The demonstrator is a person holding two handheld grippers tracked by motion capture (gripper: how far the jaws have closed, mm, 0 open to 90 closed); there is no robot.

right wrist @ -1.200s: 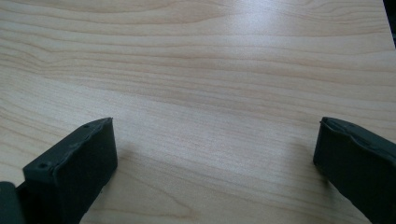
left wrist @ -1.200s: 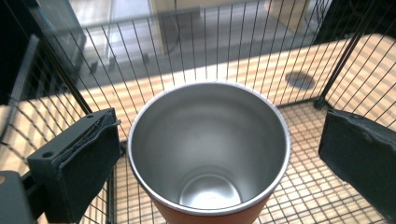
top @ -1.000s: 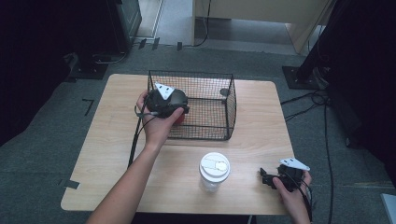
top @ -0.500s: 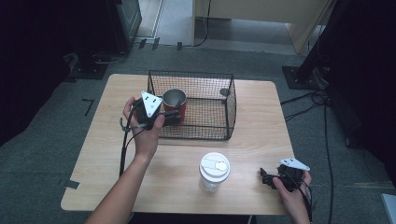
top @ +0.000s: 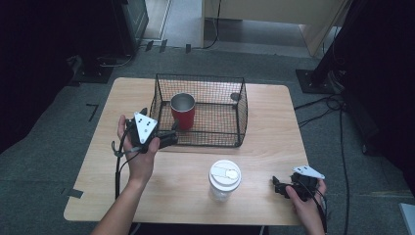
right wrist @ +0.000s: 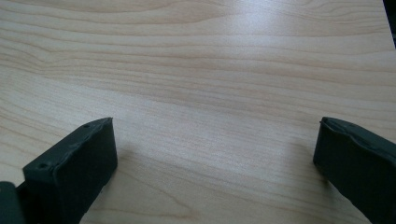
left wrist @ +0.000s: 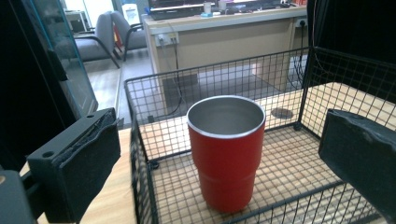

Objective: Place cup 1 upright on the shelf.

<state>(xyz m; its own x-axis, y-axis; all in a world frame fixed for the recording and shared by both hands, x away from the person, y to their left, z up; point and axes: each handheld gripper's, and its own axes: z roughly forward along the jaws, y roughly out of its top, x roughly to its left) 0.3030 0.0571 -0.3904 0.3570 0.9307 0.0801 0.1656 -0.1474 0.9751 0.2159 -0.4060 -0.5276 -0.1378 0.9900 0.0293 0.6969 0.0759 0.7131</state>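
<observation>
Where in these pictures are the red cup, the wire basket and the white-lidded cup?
red cup (left wrist: 226,172): left gripper view, on its red side wall.
wire basket (top: 242,105): high view, on its right wall.
white-lidded cup (top: 225,175): high view, on its lid.

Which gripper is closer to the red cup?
Left. The left gripper sits open just outside the basket wall beside the red cup; the right gripper rests far off at the table's near corner.

The left gripper (top: 169,139) is held raised, fingers (left wrist: 79,158) spread wide (as are the right gripper's (top: 279,186)).
</observation>
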